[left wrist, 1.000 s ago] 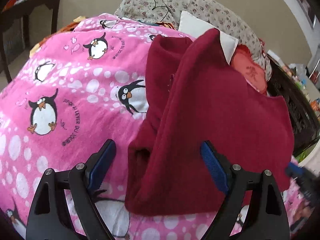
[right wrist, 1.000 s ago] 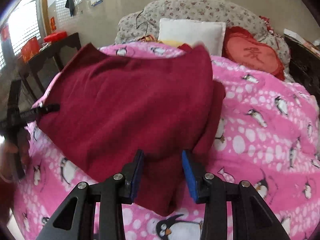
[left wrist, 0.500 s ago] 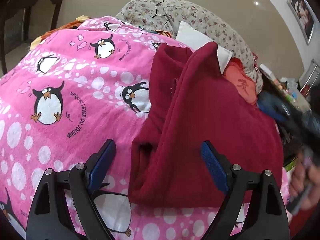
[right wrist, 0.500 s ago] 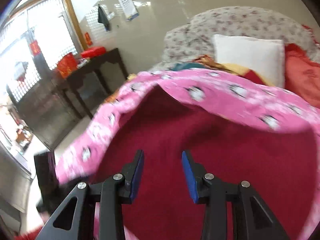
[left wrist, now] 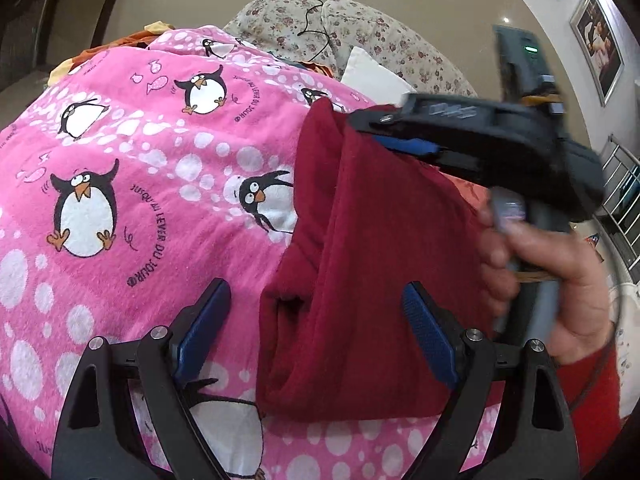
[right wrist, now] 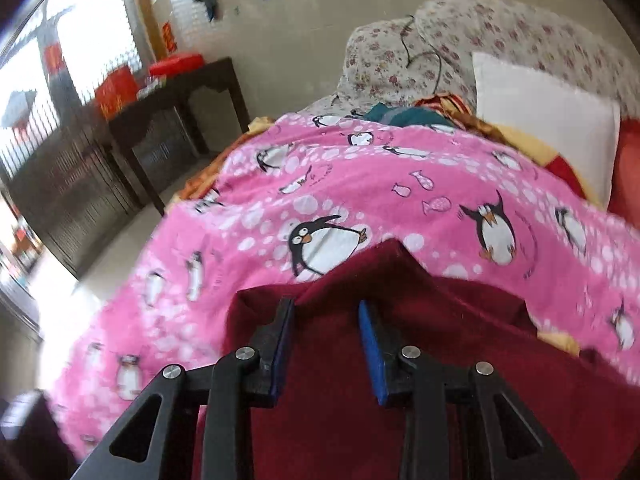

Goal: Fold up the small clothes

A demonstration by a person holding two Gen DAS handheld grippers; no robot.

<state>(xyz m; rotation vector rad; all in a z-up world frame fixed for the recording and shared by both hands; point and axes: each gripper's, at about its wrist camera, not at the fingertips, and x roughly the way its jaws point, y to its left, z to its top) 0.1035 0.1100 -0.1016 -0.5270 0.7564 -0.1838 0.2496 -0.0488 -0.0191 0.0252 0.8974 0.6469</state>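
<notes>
on the pink penguin blanket [left wrist: 120,152] covering the bed lies a dark red garment [left wrist: 360,300], already folded partway so that one side is doubled over into a long panel, with a loose pocket of cloth at its near left edge. the left gripper [left wrist: 316,320] hangs low over the near end of it with its jaws wide apart, one blue pad over the blanket and the other over the red cloth, gripping nothing. the right gripper [right wrist: 326,340], held in a person's hand [left wrist: 536,276], reaches across to the far corner of the garment; its jaws have just been closing and stand narrowly apart, with red cloth under and between them. the picture there is blurred, so it looks as though the pads are not yet pinching the fabric, though that is hard to be sure of.

the step in hand seems to be taking hold of the far corner for the next fold. the next move calls for the right jaws to close on that corner through both layers, and for the left gripper to catch the near edge, so the two ends can be carried over together without the doubled panel sliding open.
</notes>
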